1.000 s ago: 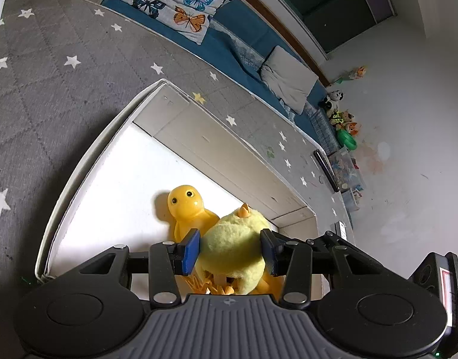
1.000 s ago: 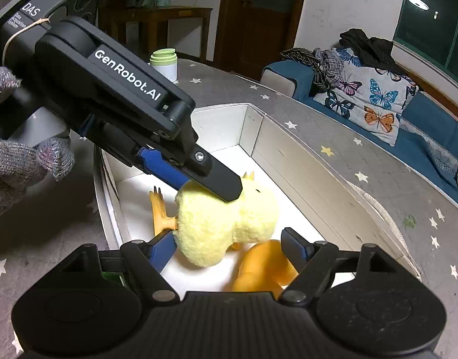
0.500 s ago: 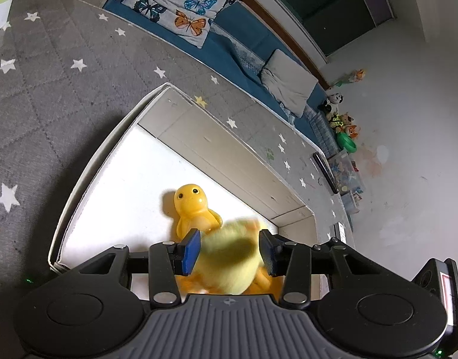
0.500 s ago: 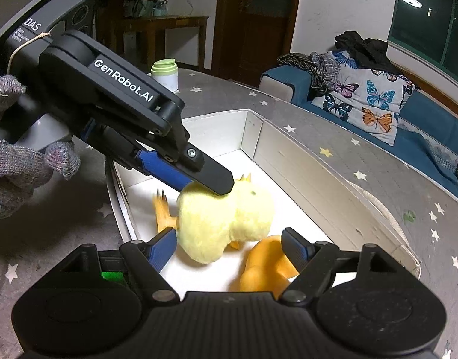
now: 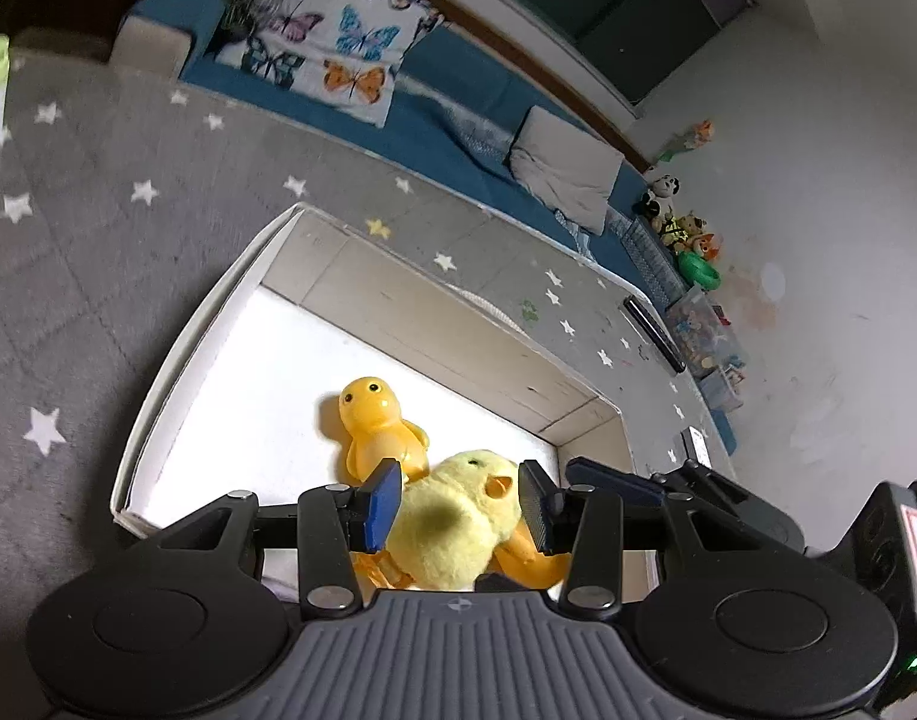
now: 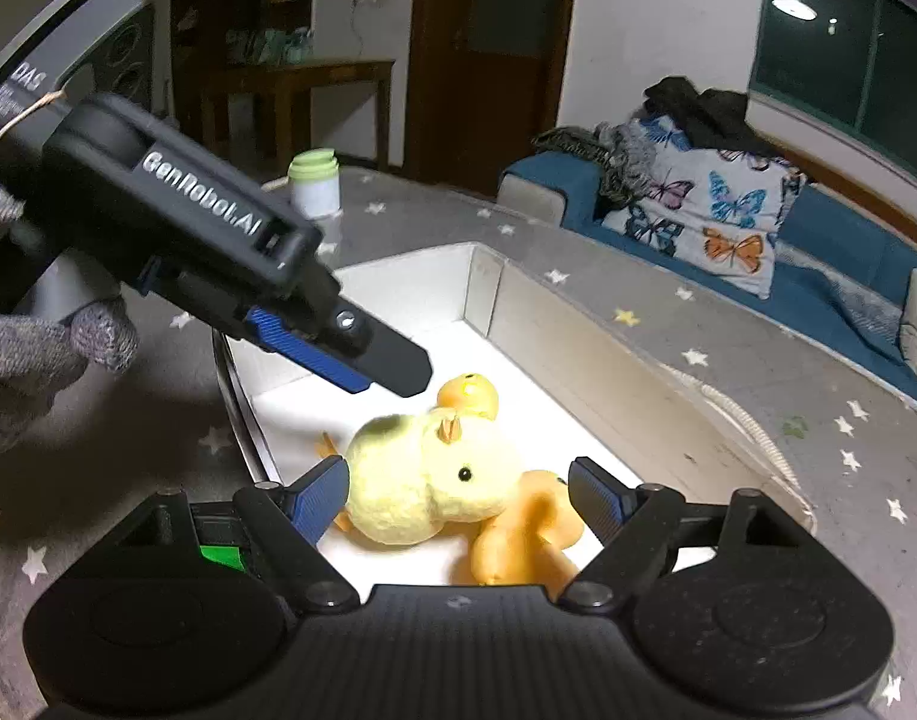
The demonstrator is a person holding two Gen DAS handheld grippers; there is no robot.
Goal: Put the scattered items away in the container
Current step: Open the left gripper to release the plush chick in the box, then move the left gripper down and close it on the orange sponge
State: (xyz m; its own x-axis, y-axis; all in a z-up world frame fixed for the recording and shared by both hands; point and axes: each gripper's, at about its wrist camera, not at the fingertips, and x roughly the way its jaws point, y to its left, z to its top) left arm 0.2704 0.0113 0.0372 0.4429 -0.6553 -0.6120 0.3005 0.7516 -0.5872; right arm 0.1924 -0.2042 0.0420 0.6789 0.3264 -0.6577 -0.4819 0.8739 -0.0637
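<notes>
A fluffy yellow plush chick (image 6: 428, 474) lies inside the white box (image 6: 518, 300), resting on an orange rubber duck (image 6: 524, 534). A second orange duck (image 5: 377, 426) lies just behind it. My left gripper (image 5: 455, 507) is open and hangs above the chick, clear of it; in the right wrist view it shows raised over the box (image 6: 392, 375). My right gripper (image 6: 458, 498) is open and empty, low over the box's near end, with the chick between its fingers but untouched.
The box sits on a grey star-patterned cloth (image 5: 98, 210). A white bottle with a green cap (image 6: 314, 183) stands beyond the box. A blue sofa with a butterfly pillow (image 6: 716, 228) runs along the far side. A black remote (image 5: 653, 333) lies on the cloth.
My left gripper has opened and let the plush chick drop into the box onto the orange duck, then lifted up and back. The right gripper stayed open and about still.
</notes>
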